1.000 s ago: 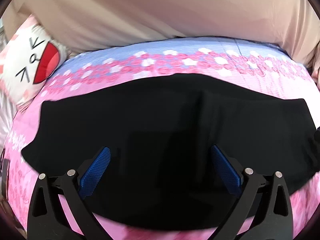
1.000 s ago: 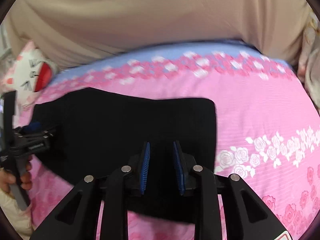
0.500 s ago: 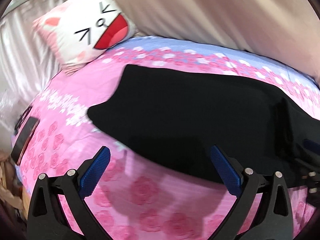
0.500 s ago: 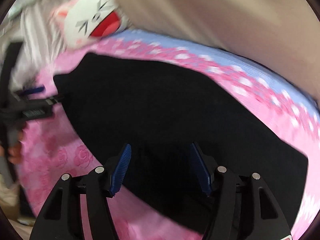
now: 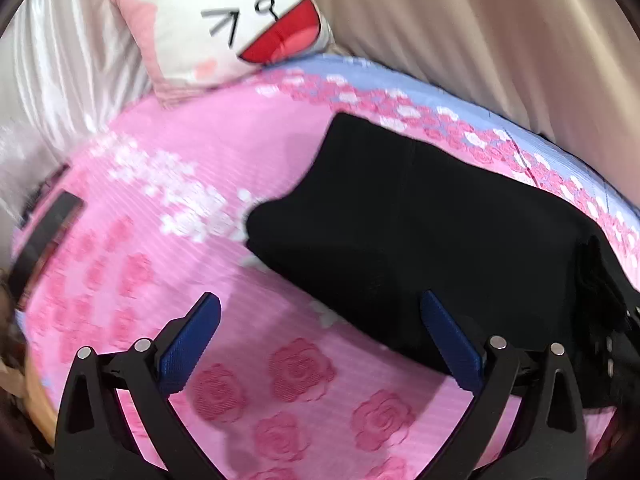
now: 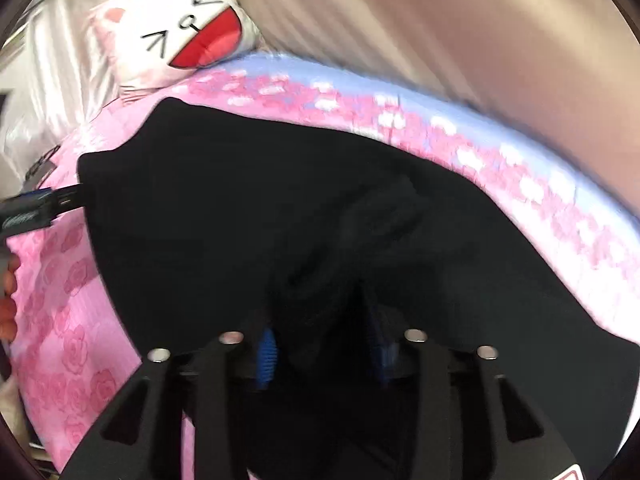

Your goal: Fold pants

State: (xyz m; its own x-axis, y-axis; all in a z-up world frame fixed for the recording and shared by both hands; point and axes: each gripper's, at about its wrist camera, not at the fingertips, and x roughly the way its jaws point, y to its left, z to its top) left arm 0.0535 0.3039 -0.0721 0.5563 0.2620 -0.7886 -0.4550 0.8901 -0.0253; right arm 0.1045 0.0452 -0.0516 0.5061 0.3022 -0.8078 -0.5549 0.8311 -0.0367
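From where I sit, the far left of my left wrist view is a pale satin curtain (image 5: 68,60), and beside it a cartoon-cat pillow (image 5: 224,24) leans at the head of the bed. The pink rose-print bedsheet (image 5: 168,184) fills the middle, with a flat dark object (image 5: 48,236) lying near its left edge; it is too blurred for me to name.

My left gripper (image 5: 320,340) points steeply down at the sheet with its jaws spread wide and nothing between them. The left blue pad (image 5: 192,344) hangs over bare sheet; the right one sits over the near edge of the black pants (image 5: 420,232), which lie folded into a broad slab on the right half of the bed, running toward the blue border strip and the beige curtain (image 5: 480,32).

In my right wrist view, the hand (image 6: 8,300) holding the left gripper shows at the left edge, fingers wrapped on the handle, and that tool's tip reaches the pants' left corner. My right gripper (image 6: 324,352) is also tilted steeply down, low against the cloth. Its jaws are closing, and a raised bunch of the black fabric stands between the blue pads (image 6: 266,356); whether they press on it yet I cannot tell, since dark cloth covers the tips.
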